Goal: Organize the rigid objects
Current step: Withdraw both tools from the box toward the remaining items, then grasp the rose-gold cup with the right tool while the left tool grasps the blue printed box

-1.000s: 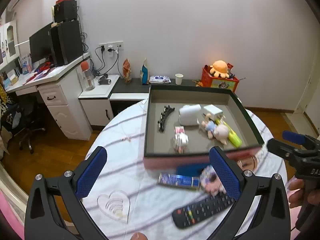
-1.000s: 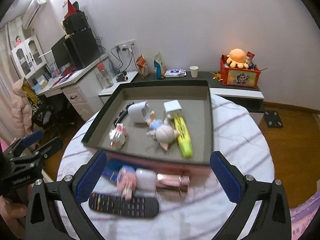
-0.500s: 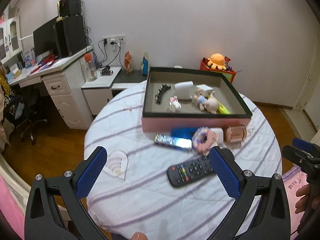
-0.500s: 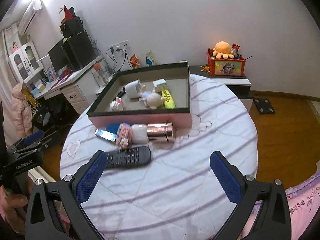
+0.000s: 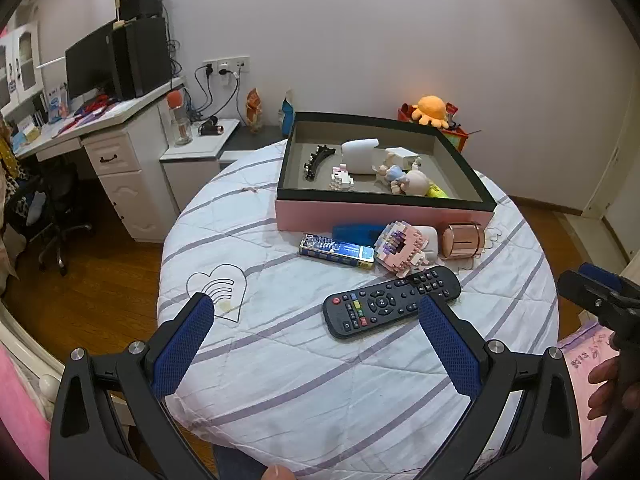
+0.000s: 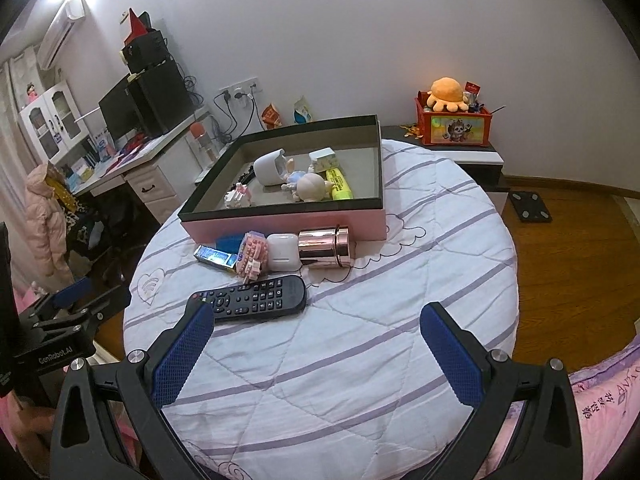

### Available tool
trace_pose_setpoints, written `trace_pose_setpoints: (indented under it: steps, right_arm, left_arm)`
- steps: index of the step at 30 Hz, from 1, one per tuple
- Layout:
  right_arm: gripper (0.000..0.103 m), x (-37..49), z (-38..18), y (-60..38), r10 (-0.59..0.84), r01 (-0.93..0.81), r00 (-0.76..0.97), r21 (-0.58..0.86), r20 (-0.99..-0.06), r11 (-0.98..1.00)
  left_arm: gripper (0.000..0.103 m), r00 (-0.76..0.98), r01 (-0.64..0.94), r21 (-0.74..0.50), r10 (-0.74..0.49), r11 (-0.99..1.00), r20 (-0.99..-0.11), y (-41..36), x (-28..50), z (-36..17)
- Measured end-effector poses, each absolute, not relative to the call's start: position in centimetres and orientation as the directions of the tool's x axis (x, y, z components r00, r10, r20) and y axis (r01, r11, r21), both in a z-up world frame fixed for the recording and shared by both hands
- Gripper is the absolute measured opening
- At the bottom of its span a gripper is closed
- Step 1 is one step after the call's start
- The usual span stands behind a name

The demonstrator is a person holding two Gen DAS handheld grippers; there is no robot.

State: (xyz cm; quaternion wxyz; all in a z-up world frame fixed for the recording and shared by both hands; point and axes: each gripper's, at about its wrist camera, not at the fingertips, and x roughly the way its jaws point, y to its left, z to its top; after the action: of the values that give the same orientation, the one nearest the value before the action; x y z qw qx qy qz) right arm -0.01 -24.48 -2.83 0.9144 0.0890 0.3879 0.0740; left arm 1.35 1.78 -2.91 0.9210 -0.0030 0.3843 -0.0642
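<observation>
Lying just before the pink tray are a blue box, a pink block toy, a white case and a copper cylinder, crowding its front wall. The black remote is resting flat, nearer than these. Both the left tool and right tool are gaping wide, holding nothing, above bare striped surface.

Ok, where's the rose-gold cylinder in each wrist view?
Left wrist: rose-gold cylinder right of centre, lying against the pink box front.
Right wrist: cylinder centre-left, by the same wall.
Shared landmark: black remote on the table in front of it.
</observation>
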Motion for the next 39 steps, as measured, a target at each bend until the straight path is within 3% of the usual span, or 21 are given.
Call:
trace_pose_setpoints:
  steps: [18, 30, 39]
  right_arm:
    - [0.103, 2.0, -4.3, -24.2, 0.181, -0.050, 0.652, 0.197, -0.736, 0.979]
    - [0.103, 7.0, -6.9, -23.6, 0.145, -0.011, 0.608, 0.174, -0.781, 0.985]
    - [0.103, 9.8, -8.2, -23.4, 0.127, 0.005, 0.585, 0.161, -0.801, 0.987]
  left_arm:
    - [0.103, 0.644, 0.158, -0.054, -0.144, 0.986, -0.752, 0.7, 3.0, -5.8]
    - [0.103, 0.614, 0.124, 0.001, -0.076, 0.992, -0.786, 0.8, 9.3, -9.2]
    - [0.103, 0.551, 0.195, -0.044, -0.146, 0.980, -0.822, -0.2, 12.2, -11.3]
